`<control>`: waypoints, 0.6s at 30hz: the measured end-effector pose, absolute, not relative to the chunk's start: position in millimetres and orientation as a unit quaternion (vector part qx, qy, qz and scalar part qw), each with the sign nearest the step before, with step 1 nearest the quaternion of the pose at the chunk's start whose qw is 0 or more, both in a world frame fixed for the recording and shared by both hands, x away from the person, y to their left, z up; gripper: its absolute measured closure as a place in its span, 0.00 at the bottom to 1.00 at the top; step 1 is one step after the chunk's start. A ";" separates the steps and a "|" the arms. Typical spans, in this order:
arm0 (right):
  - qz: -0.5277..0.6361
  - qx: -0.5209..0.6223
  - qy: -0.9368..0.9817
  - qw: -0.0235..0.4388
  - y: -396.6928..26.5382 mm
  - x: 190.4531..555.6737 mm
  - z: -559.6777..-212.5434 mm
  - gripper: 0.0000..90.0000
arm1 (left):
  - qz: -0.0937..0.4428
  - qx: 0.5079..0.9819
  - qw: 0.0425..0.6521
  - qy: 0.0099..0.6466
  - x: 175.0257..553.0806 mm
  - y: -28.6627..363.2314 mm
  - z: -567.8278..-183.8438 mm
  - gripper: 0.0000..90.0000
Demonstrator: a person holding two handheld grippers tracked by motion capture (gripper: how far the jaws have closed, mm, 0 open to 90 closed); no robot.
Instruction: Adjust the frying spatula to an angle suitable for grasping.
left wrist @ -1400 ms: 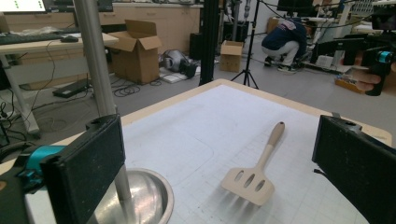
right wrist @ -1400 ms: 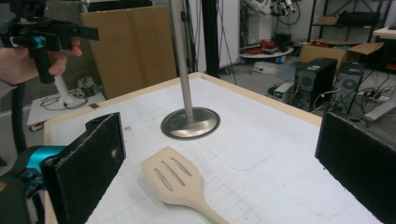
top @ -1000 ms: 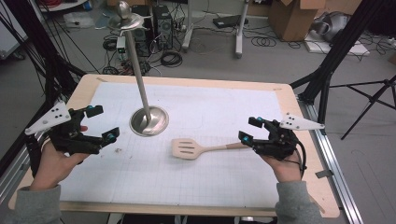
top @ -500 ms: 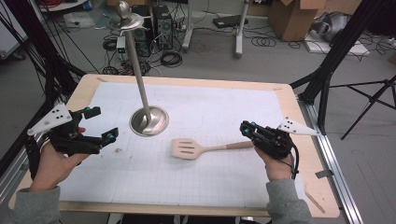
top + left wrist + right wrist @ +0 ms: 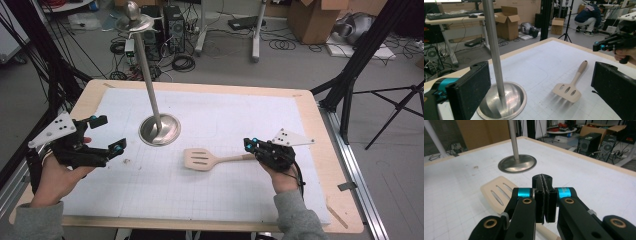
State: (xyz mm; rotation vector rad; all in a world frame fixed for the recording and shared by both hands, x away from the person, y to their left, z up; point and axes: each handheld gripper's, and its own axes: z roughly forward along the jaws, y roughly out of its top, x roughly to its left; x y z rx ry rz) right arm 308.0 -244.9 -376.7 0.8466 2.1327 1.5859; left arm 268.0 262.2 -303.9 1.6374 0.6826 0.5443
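The wooden spatula [image 5: 212,160] lies flat on the surface [image 5: 225,110], just in front of the metal stand [image 5: 160,130]. Its slotted blade is the end nearer the stand's round base, and its handle runs away from the base towards the person's right.

The right hand-held gripper [image 5: 248,144] sits at the far end of that handle, well away from the stand. Its jaws have just been closing and now meet pad to pad, with nothing between them. The left hand-held gripper [image 5: 107,134] hangs on the other side of the stand with its jaws wide apart and empty. The right hand is therefore the nearer one to the handle.

The right gripper view looks along the closed right hand-held gripper [image 5: 542,180]. The handle passes underneath it and the blade [image 5: 496,192] points on towards the stand, so the jaws appear to have shut above the handle, not around it. The left gripper view shows the spatula [image 5: 571,87] from the side, beyond the stand, with the right hand-held gripper [image 5: 614,42] raised past the handle's tip. Taking the handle probably means opening the jaws again and lowering them along its length.
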 end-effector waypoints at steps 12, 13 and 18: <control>0.530 0.269 0.792 0.142 -234.7 322.1 -398.1 0.99 | 0.239 0.704 0.597 0.301 264.9 268.2 -307.0 0.03; 0.525 0.269 0.796 0.139 -233.8 323.4 -400.4 0.99 | 0.239 0.705 0.596 0.301 265.0 268.3 -307.4 0.03; 0.511 0.267 0.806 0.132 -227.6 329.1 -408.2 0.99 | 0.238 0.706 0.593 0.306 265.3 269.7 -309.8 0.03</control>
